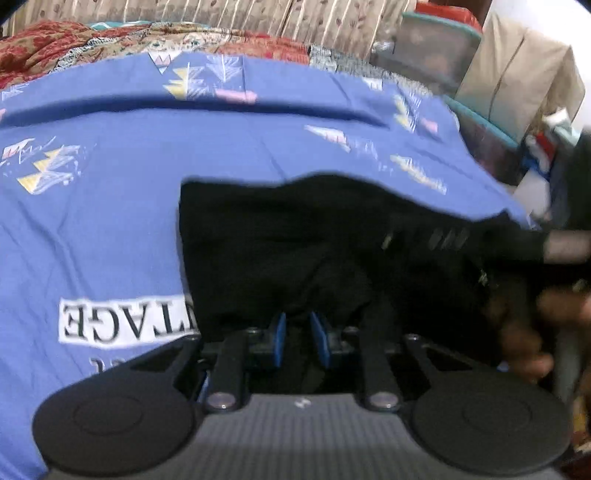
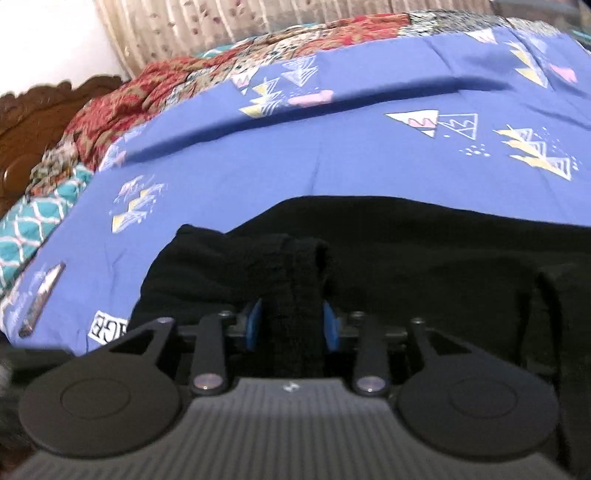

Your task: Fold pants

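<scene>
Black pants (image 1: 277, 240) lie bunched on a blue printed bedsheet (image 1: 110, 221). In the left wrist view my left gripper (image 1: 297, 325) sits low over the near edge of the pants. Its blue pads (image 1: 277, 332) are nearly together, pinching a puckered fold of black cloth. In the right wrist view the pants (image 2: 424, 251) spread across the sheet (image 2: 295, 155). My right gripper (image 2: 291, 317) is shut on a thick ribbed black band of the pants that stands up between its blue pads (image 2: 255, 321). A person's blurred hand (image 1: 528, 332) shows at the right of the left wrist view.
A red patterned quilt (image 2: 122, 99) lies crumpled at the back of the bed before a beige curtain (image 1: 258, 18). Plastic storage boxes (image 1: 436, 40) and a covered stack (image 1: 517, 81) stand right of the bed. A carved wooden headboard (image 2: 33, 125) is at the left.
</scene>
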`<move>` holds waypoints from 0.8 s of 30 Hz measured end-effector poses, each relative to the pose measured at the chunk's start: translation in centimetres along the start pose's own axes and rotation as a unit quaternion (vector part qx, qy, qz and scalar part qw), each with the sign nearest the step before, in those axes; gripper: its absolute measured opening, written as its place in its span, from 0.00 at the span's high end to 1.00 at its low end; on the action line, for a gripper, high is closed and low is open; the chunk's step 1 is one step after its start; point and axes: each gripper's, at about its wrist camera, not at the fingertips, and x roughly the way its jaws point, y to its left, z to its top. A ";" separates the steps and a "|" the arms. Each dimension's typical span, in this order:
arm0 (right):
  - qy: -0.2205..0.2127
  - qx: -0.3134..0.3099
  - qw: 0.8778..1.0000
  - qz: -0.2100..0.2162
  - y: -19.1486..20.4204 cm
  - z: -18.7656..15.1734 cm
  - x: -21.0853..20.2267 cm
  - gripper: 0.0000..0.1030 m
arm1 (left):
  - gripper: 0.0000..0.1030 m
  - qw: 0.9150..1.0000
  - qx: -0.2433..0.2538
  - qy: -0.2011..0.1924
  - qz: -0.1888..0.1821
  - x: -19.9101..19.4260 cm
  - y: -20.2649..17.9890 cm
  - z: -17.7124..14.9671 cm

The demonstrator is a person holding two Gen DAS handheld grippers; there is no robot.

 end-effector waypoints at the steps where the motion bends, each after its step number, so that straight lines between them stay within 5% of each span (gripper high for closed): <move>1: -0.007 0.007 1.000 -0.001 -0.5 0.2 -0.4 0.60 | 0.84 1.000 -0.001 -0.003 0.000 0.0 0.1 -0.3; 7: -0.067 0.043 0.996 0.042 -0.6 1.2 -3.0 0.61 | 0.83 1.000 -0.006 0.000 -0.001 0.0 0.4 -0.3; 12: -0.038 0.059 0.989 0.130 -0.1 1.6 -2.4 0.64 | 0.83 1.000 0.015 -0.004 0.014 0.0 -0.3 -0.3; 14: -0.004 0.069 0.990 0.120 -0.2 1.2 -1.1 0.64 | 0.83 1.000 0.012 -0.004 0.013 0.0 -0.2 -0.2; 16: 0.044 0.079 0.993 0.081 -1.2 0.1 1.2 0.78 | 0.83 1.000 0.013 -0.002 0.013 0.0 -0.1 -0.2; 17: 0.040 0.081 0.994 0.069 -2.0 -0.6 1.7 0.93 | 0.83 1.000 0.015 -0.002 0.014 0.0 -0.1 -0.2; 24: 0.042 0.090 0.993 0.066 -2.5 -0.2 0.7 0.89 | 0.83 0.999 0.024 -0.005 0.022 -0.1 -0.7 -0.5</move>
